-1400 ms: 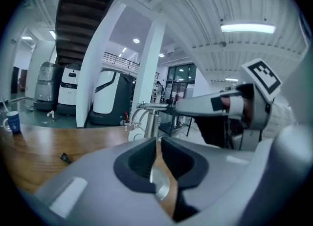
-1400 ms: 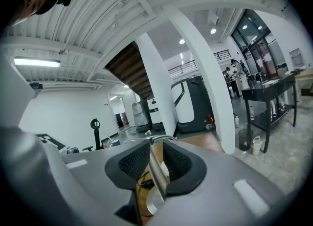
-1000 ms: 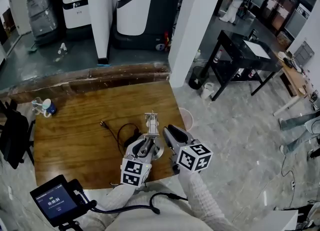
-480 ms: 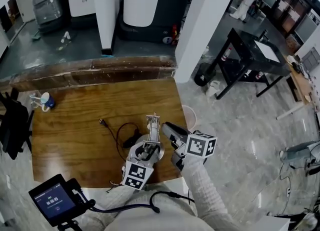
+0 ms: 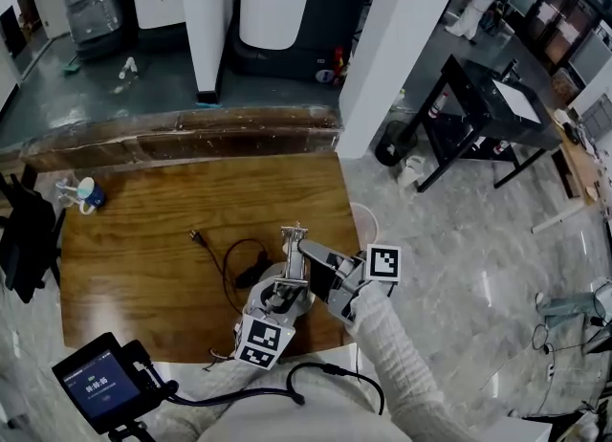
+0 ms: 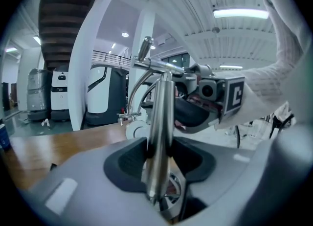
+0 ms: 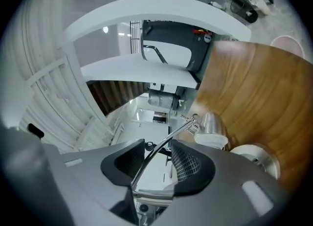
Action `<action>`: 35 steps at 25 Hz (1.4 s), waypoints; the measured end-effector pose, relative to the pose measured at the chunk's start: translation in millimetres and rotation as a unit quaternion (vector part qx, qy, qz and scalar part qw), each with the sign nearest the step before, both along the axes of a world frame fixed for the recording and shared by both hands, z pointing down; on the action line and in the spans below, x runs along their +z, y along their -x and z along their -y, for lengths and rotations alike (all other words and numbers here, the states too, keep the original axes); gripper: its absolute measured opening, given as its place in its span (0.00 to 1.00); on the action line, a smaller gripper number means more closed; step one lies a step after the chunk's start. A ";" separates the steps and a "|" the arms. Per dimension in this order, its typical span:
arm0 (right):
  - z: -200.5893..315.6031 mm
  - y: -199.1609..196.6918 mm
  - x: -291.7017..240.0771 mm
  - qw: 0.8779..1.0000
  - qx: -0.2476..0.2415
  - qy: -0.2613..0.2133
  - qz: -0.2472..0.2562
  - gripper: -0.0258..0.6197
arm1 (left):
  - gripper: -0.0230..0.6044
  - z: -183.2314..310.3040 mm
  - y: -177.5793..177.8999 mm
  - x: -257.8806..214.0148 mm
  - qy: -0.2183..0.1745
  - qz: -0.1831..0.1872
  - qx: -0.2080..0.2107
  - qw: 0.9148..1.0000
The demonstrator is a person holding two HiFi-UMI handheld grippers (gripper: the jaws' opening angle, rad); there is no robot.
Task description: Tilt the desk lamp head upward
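The chrome desk lamp [image 5: 292, 241] stands near the front right of the wooden table [image 5: 134, 249]. My left gripper [image 5: 283, 290] points at its foot. In the left gripper view the upright pole [image 6: 159, 122] stands between the pads of the left gripper [image 6: 159, 157], whose jaws have just been opening; they are open and lie close on both sides. My right gripper [image 5: 306, 256] comes in from the right, level. Its jaws have just been opening too, and in its own view the right gripper [image 7: 157, 160] stands open around the thin curved arm [image 7: 168, 141]. Beyond it sit the lamp head [image 7: 211, 130] and the round base [image 7: 255, 157].
The lamp's black cable [image 5: 232, 260] loops to the left and ends in a plug [image 5: 196, 236]. A cup [image 5: 90, 199] stands at the table's far left corner. A black chair [image 5: 23, 251] is at the left edge, and a handheld screen [image 5: 100, 385] lies near me.
The right gripper rolled over, so a different face of its marker cube shows, and it slid left onto the lamp's arm. The left gripper stayed at the pole.
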State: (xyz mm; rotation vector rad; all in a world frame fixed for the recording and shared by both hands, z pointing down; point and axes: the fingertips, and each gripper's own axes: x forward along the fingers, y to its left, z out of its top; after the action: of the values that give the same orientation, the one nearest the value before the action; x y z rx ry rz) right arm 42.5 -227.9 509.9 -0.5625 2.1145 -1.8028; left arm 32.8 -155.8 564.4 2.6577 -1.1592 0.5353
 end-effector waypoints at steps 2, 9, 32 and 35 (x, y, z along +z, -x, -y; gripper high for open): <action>2.2 1.6 2.1 1.000 -0.005 0.002 -0.002 0.28 | 0.29 0.0 -0.4 0.3 0.000 0.001 0.000 1.000; 9.1 8.7 5.4 0.999 -0.023 0.022 0.012 0.28 | 0.29 2.4 -1.0 2.8 0.003 0.003 -0.003 1.000; 13.1 11.4 0.2 0.999 -0.014 -0.040 -0.030 0.30 | 0.29 5.8 -1.2 4.6 0.020 0.004 -0.007 1.000; 14.4 11.6 1.9 0.998 -0.014 -0.047 -0.037 0.30 | 0.29 7.1 -0.8 6.7 0.022 0.005 -0.006 1.000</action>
State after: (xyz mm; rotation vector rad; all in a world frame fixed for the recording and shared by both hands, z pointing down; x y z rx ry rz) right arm 30.9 -242.4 511.8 -0.5871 2.2534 -1.7121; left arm 33.6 -162.9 571.1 2.6121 -1.1521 0.5648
